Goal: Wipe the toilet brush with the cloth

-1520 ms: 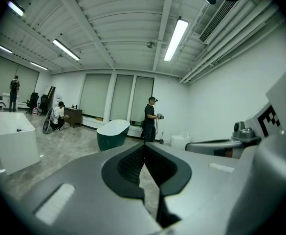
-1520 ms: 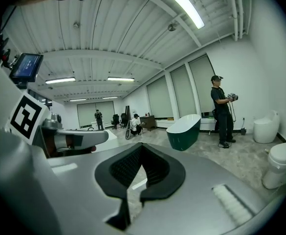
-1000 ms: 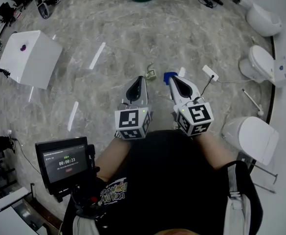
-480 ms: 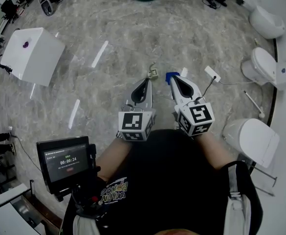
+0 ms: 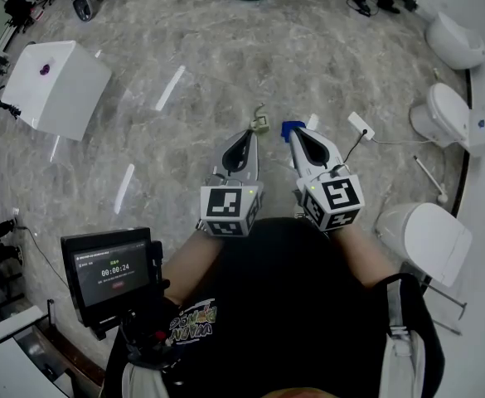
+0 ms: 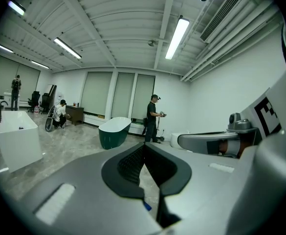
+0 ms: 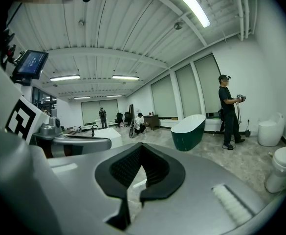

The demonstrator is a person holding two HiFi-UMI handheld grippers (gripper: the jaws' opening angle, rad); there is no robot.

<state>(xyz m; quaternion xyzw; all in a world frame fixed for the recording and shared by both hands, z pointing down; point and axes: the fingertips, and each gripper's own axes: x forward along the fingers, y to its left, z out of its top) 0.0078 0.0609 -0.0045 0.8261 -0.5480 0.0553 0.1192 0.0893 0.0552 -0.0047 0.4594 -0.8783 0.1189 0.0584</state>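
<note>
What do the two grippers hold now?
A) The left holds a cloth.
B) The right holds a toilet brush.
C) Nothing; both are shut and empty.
C: in their own views, the left gripper and the right gripper have jaws together with nothing between them.

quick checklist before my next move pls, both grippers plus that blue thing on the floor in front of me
1. Left gripper empty: ok, nothing between the jaws.
2. Right gripper empty: ok, nothing between the jaws.
3. Jaws open for a pick: not ok, both are shut.
4. Blue thing found: ok, on the floor just past the right gripper's tip.
5. Blue thing is the cloth: cannot tell.
6. Toilet brush found: cannot tell.
</note>
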